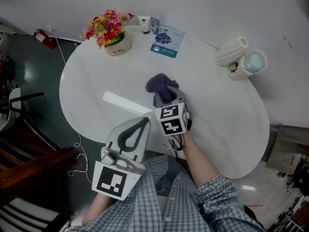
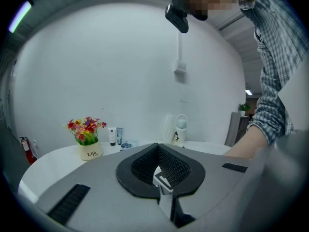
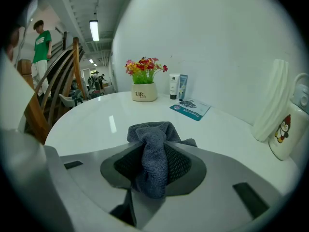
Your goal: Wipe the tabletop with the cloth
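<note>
A dark grey cloth (image 1: 161,84) is bunched in my right gripper (image 1: 166,98), which is shut on it over the middle of the round white table (image 1: 217,115). In the right gripper view the cloth (image 3: 153,132) bulges up out of the right gripper (image 3: 154,146) and hangs down between the pads. I cannot tell whether the cloth touches the tabletop. My left gripper (image 1: 143,123) hangs at the table's near edge, left of the right one, jaws shut and holding nothing. In its own view the left gripper (image 2: 159,151) points across the table.
At the far edge stand a flower pot (image 1: 116,42), two small bottles (image 1: 147,24) and a blue packet (image 1: 167,41). A white ribbed vase (image 1: 231,50) and a jug (image 1: 247,64) sit at the far right. Wooden stairs (image 1: 29,173) lie left of the table.
</note>
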A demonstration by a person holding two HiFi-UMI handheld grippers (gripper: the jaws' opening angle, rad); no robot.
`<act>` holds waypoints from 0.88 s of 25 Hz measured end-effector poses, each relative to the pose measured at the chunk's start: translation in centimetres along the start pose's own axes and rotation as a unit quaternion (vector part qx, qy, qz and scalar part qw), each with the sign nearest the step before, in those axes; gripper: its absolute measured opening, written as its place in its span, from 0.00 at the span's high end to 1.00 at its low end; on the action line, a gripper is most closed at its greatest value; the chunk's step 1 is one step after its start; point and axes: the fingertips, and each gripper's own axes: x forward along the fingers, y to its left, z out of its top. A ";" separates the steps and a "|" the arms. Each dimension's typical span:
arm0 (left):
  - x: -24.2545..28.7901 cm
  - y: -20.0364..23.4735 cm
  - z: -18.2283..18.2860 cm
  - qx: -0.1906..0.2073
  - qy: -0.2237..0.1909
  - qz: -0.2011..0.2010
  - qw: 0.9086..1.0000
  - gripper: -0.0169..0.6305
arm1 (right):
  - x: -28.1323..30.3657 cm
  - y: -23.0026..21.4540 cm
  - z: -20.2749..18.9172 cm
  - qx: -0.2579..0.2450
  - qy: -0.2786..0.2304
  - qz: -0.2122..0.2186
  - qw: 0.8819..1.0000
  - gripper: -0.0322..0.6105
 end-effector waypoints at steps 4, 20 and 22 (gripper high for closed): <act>0.0 0.3 -0.1 -0.003 0.004 0.005 1.000 0.97 | 1.1 0.5 1.1 -0.018 0.002 0.006 1.000 0.77; 1.0 0.3 -0.1 -0.005 0.007 0.001 1.000 0.97 | -0.4 -10.0 -0.8 0.061 0.007 -0.090 0.994 0.77; 1.2 0.2 -0.1 -0.004 0.007 -0.002 1.000 0.97 | -1.3 -12.4 -1.7 0.077 0.010 -0.113 0.991 0.77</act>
